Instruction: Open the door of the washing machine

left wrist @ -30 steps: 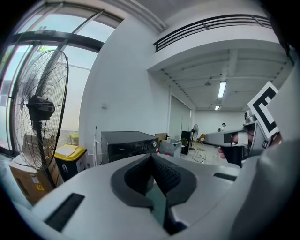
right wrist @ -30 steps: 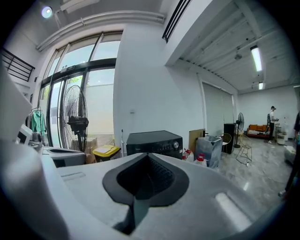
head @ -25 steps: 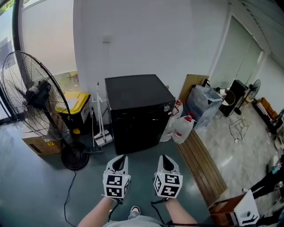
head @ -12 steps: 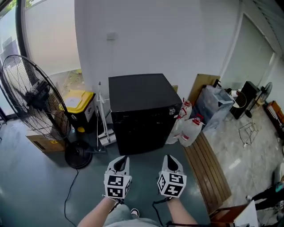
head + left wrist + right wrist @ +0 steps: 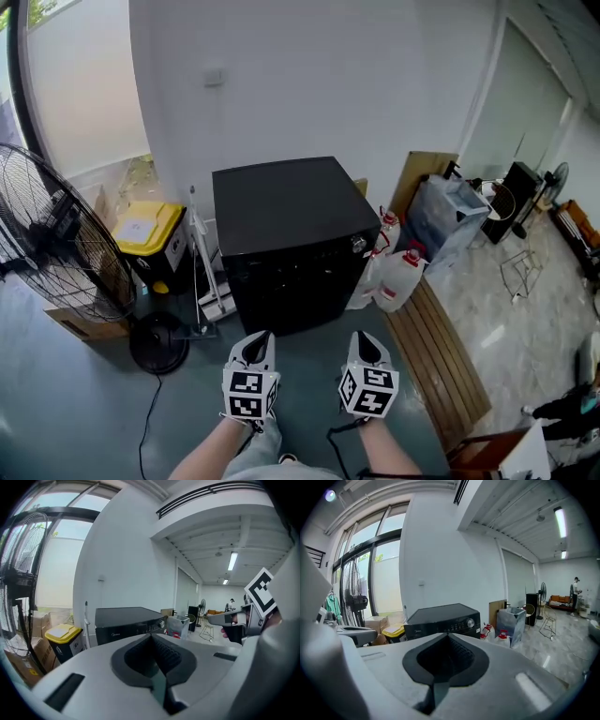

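Both grippers closed and empty, short of the washing machine (image 5: 286,211)

The left gripper (image 5: 253,342) and right gripper (image 5: 362,342) each have ribbed dark pads pressed together on nothing. Ahead and apart from them, the machine stands on the grey floor (image 5: 75,403) against the white wall. It is a boxy, glossy black cabinet, likely rigid and heavy, with a round knob (image 5: 357,244) at the front's upper right corner. The door probably swings stiffly on hinges. No handle shows, so where to take hold is unclear.
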A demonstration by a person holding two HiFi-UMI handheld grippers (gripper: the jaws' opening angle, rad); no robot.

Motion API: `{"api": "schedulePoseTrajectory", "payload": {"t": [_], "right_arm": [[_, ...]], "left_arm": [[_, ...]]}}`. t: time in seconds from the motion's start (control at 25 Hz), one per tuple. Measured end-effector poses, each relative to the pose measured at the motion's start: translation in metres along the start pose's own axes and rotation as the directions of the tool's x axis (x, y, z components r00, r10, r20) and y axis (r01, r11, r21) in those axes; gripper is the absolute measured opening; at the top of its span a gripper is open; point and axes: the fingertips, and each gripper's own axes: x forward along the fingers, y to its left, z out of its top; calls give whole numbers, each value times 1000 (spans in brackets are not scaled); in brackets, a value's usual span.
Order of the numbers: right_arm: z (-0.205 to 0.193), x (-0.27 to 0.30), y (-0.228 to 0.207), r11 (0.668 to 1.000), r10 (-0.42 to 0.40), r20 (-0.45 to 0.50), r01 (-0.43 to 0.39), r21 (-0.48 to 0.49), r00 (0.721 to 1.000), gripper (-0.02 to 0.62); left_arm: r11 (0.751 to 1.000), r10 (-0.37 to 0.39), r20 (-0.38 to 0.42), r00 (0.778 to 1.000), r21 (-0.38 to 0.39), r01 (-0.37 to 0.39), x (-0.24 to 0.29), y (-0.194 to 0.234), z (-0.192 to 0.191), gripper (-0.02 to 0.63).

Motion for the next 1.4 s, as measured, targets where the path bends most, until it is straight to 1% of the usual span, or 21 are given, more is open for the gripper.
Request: {"api": "schedulePoseTrajectory", "payload": {"t": [0.12,0.28,0.48,0.6,0.8,1.08,1.2,1.4], "right_arm": [[18,26,5,1000,-1,9,1,-10,1000,2],[39,61,23,1000,10,19,-9,-29,1000,2],[63,100,45,998,26,22,-24,-55,999,2],[70,118,56,997,36,21,-35,-69,999,2],[64,143,59,995,61,-18,-62,-83,998,2],[58,166,57,987,122,-58,-127,-102,991,2],[47,172,54,984,155,-91,-162,-77,984,2],[28,186,51,980,184,-127,-193,-57,975,2]], "left_arm": [[1000,-8,18,1000,4,8,24,16,18,3],[1000,-13,31,999,4,13,51,41,37,3],[999,-7,39,999,-32,8,81,77,51,3],[999,-9,32,999,-45,10,96,92,51,3],[998,2,8,1000,-70,-1,113,100,42,3],[992,72,-25,997,-100,-74,121,109,32,3],[988,98,-46,994,-113,-103,122,109,23,3],[988,97,-101,990,-111,-108,130,105,-5,3]]}}
